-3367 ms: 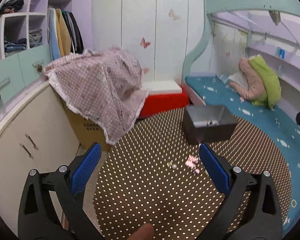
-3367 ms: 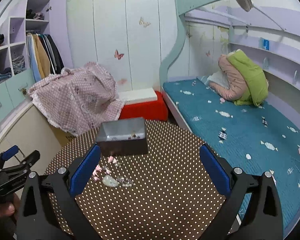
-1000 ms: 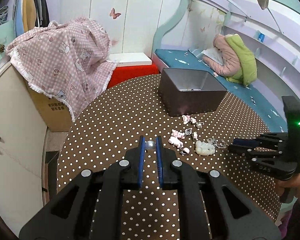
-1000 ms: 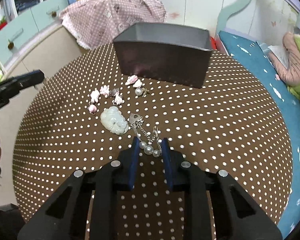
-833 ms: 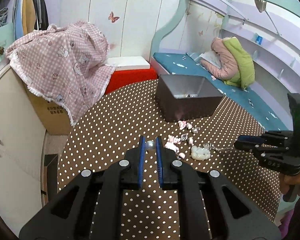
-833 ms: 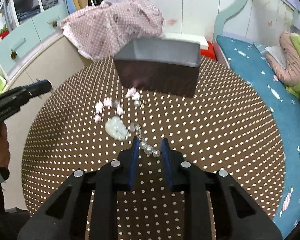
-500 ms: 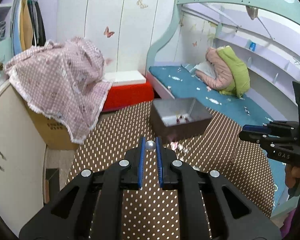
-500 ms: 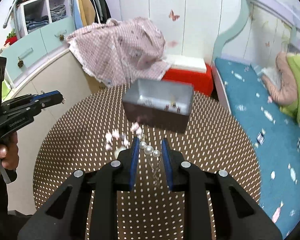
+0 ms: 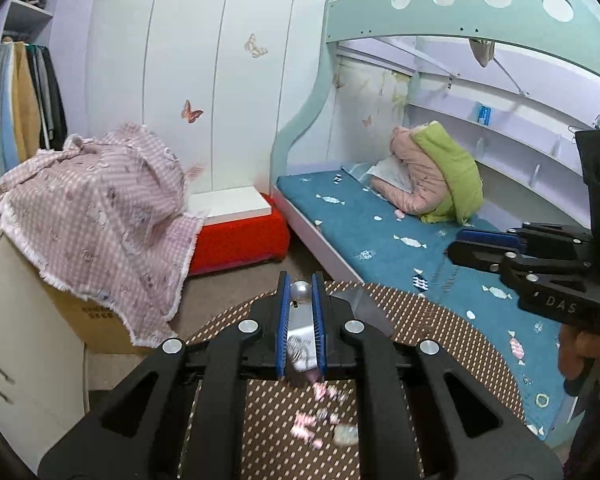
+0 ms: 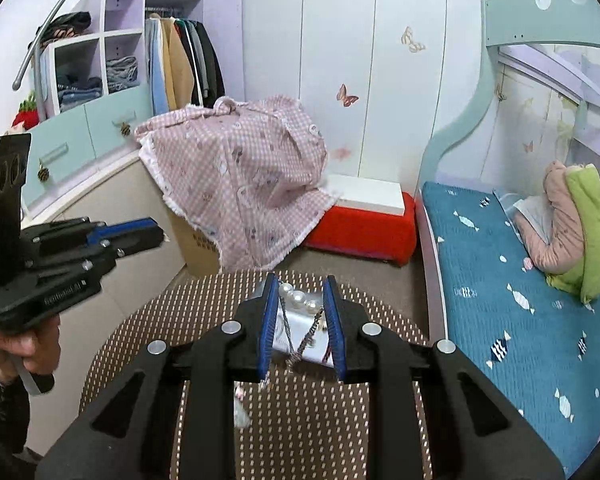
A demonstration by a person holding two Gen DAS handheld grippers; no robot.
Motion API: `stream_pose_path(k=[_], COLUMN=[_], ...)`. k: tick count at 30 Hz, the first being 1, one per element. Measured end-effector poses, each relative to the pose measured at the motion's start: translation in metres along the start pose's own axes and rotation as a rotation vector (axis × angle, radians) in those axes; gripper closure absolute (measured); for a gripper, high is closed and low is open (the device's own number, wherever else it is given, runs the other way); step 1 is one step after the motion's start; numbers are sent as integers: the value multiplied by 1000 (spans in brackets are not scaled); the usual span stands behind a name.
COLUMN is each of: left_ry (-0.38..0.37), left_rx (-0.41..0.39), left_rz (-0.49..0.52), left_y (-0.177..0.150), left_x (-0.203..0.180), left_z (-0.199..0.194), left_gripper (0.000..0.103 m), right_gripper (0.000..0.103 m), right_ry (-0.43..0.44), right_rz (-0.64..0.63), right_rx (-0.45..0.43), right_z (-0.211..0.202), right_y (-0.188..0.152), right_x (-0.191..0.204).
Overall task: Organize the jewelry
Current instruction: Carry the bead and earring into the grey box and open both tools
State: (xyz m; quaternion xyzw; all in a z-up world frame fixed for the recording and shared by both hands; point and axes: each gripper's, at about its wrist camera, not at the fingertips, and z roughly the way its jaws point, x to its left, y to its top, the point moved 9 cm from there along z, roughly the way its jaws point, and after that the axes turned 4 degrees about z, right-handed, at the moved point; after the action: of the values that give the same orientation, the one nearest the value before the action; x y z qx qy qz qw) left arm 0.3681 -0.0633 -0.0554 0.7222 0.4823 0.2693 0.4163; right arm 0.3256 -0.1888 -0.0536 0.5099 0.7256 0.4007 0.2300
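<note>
My left gripper (image 9: 301, 292) is shut on a single pearl (image 9: 301, 291), held high above the round polka-dot table (image 9: 452, 328). My right gripper (image 10: 299, 298) is shut on a row of three pearls (image 10: 298, 298) from which a thin silver chain (image 10: 300, 344) dangles. The grey jewelry box (image 9: 300, 334) lies below and behind both grippers, mostly hidden by their fingers; its pale inside (image 10: 300, 330) shows between the right pads. Pink charms (image 9: 306, 426) and a pale jade pendant (image 9: 346, 435) lie blurred on the table. Each gripper shows in the other's view, the right gripper (image 9: 466, 246) and the left gripper (image 10: 148, 234).
A pink checked cloth (image 9: 100, 216) covers a cardboard box at the left. Behind the table sit a red stool with a white top (image 9: 236, 228) and a bunk bed with a blue mattress (image 9: 380, 232). Cupboards (image 10: 80, 136) line the left wall.
Both grippers have risen well above the table, each keeping its pearls. The box and loose charms have dropped low in both views, and the chain now hangs free off the table.
</note>
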Motion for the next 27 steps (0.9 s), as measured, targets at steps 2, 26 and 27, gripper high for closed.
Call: stream_pose_path(k=[2, 26, 27], left_ry=[-9, 31, 64], left_rx=[8, 206, 193], left_rz=[-3, -94, -91], left_y=[10, -33, -34], left_x=[-3, 17, 22], left_z=[12, 129, 123], left_gripper=[92, 12, 12], right_gripper=[82, 13, 10], right_ry=[4, -4, -16], right_rz=[19, 255, 262], right_rx=[3, 195, 185], right_z=[7, 112, 108], right_y=[6, -49, -51], right_x=[-7, -57, -59])
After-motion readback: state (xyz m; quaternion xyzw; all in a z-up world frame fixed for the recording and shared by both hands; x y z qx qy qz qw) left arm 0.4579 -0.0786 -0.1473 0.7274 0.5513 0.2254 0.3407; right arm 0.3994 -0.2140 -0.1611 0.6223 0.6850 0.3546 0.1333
